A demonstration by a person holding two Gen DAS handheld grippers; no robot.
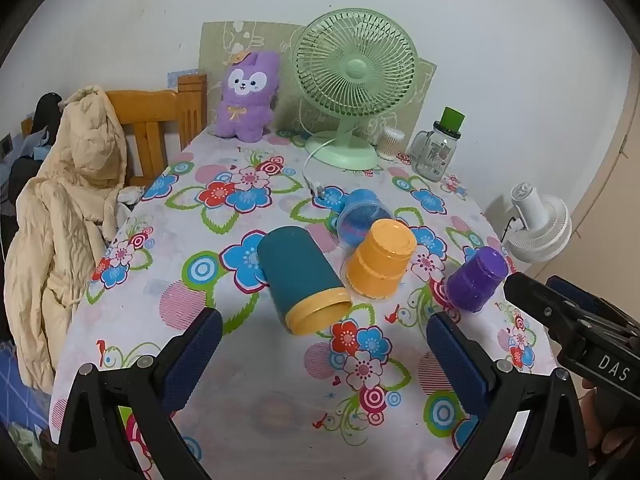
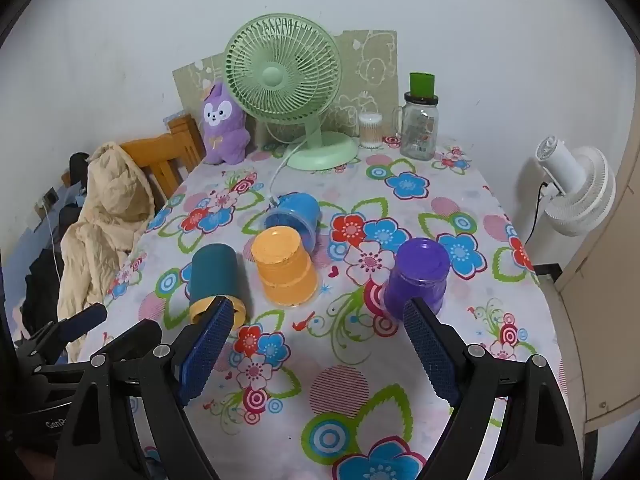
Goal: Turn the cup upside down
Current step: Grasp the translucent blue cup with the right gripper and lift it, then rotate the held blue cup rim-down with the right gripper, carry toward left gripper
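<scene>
A teal cup with a yellow rim [image 1: 300,278] [image 2: 214,280] lies on its side on the floral tablecloth, mouth toward me. An orange cup [image 1: 380,258] [image 2: 284,268] and a purple cup [image 1: 476,278] [image 2: 418,276] stand upside down. A blue cup [image 1: 362,216] [image 2: 296,216] lies on its side behind them. My left gripper [image 1: 324,340] is open and empty, just in front of the teal cup. My right gripper [image 2: 320,328] is open and empty, between the teal and purple cups; it also shows in the left wrist view [image 1: 540,292].
A green desk fan [image 1: 352,84] [image 2: 288,88], its white cable, a purple plush [image 1: 246,96], a cotton swab box [image 2: 370,130] and a glass jar with a green lid [image 1: 438,146] stand at the table's back. A chair with a beige jacket [image 1: 64,208] is left. A white fan [image 2: 576,196] stands right.
</scene>
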